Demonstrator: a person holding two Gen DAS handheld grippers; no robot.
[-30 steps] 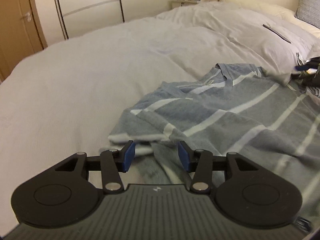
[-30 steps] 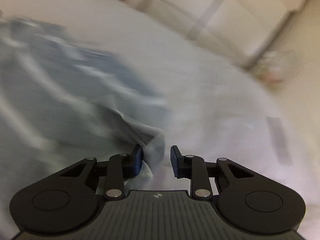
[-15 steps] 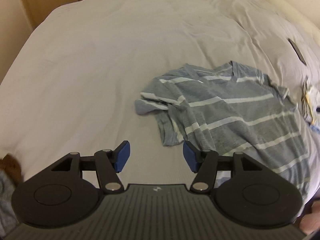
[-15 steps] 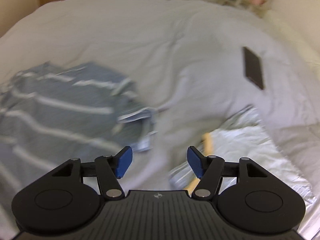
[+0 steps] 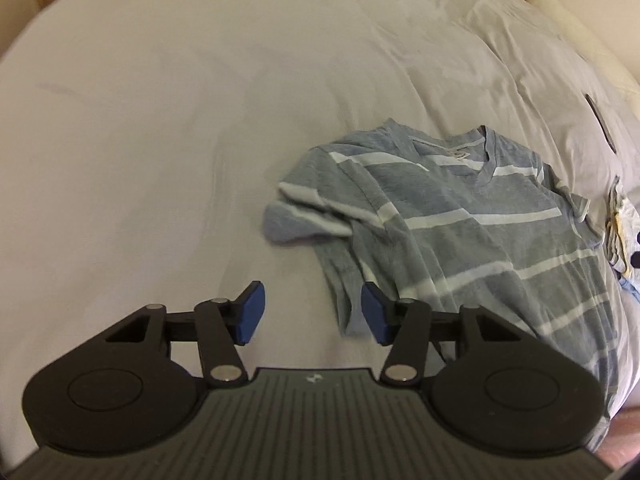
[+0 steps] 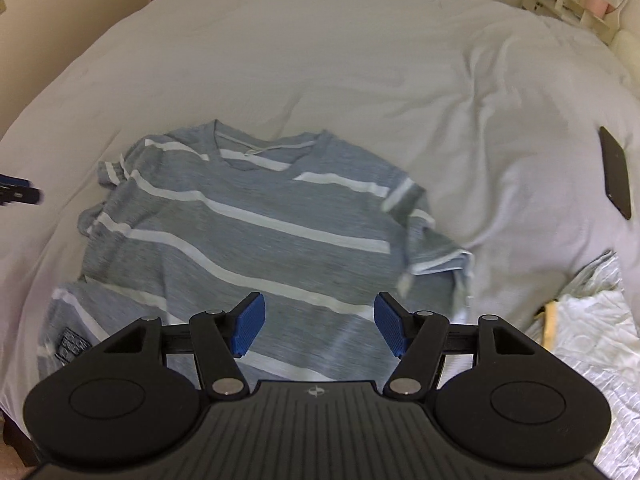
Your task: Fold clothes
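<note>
A grey-blue T-shirt with white stripes (image 5: pixel 460 236) lies spread on the white bed, collar toward the far side; both sleeves are crumpled. It also shows in the right wrist view (image 6: pixel 248 240). My left gripper (image 5: pixel 312 318) is open and empty, held above the bed just left of the shirt's left hem edge. My right gripper (image 6: pixel 318 330) is open and empty, held above the shirt's lower body. The left gripper's fingertips (image 6: pixel 18 194) show at the left edge of the right wrist view.
A white duvet (image 6: pixel 340 60) covers the bed. A dark phone (image 6: pixel 616 172) lies at the right. A pile of white and light garments (image 6: pixel 592 332) sits at the near right, also in the left wrist view (image 5: pixel 618 228). Wardrobe doors and a shelf stand behind.
Both grippers have let go of the shirt, opened and risen away from it. The shirt now lies flat on the bed.
</note>
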